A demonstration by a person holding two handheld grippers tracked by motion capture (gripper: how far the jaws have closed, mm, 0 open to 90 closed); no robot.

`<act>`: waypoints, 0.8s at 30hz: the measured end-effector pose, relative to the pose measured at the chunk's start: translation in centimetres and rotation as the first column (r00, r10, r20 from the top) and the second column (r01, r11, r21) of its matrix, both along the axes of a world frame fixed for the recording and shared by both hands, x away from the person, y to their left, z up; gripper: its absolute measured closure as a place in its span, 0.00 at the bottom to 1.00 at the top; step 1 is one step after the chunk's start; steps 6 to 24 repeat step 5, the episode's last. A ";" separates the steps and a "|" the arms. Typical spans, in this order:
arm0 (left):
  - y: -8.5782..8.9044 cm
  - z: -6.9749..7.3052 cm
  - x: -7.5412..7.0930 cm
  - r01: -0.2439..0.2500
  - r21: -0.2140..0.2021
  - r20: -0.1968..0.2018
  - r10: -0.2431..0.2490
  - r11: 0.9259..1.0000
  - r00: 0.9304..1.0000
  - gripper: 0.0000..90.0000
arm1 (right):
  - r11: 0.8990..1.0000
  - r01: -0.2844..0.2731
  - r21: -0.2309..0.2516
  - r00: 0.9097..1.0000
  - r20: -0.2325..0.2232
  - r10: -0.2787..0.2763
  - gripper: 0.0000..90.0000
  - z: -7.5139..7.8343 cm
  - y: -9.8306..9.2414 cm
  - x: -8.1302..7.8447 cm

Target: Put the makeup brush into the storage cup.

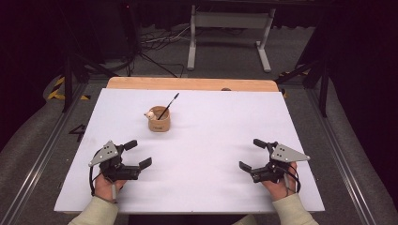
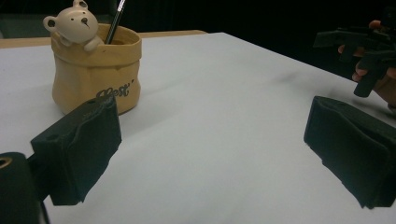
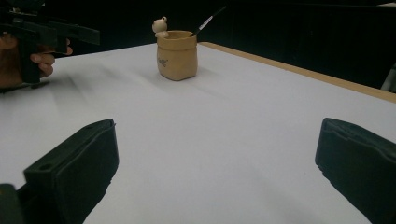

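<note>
Where left gripper view nears, holder (image 2: 97, 70) lettering legible.

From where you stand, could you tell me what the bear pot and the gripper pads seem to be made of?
The bear pot looks like matte glazed ceramic: its sack folds are moulded stiff, with lettering printed on the front. The left gripper pads look like soft black foam or rubber, dull with dented, wavy edges.

High view overhead facing forward and down, both gripper views low over the table, sharing the pen pot (image 1: 159, 121)
</note>
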State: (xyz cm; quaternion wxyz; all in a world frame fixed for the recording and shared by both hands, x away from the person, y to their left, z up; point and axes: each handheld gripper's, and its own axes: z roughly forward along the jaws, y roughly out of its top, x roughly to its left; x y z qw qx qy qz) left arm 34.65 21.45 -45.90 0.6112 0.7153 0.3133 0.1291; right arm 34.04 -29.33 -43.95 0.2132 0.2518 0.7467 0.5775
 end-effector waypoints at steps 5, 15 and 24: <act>0.0 0.0 0.0 -0.004 -0.001 0.002 0.004 1.000 1.000 0.05 | 1.000 0.007 0.007 1.000 0.001 -0.007 0.00 0.0 -0.2 0.0; 0.0 0.0 0.0 -0.004 -0.001 0.002 0.004 1.000 1.000 0.05 | 1.000 0.007 0.007 1.000 0.001 -0.007 0.00 0.0 -0.2 0.0; 0.0 0.0 0.0 -0.004 -0.001 0.002 0.004 1.000 1.000 0.05 | 1.000 0.007 0.007 1.000 0.001 -0.007 0.00 0.0 -0.2 0.0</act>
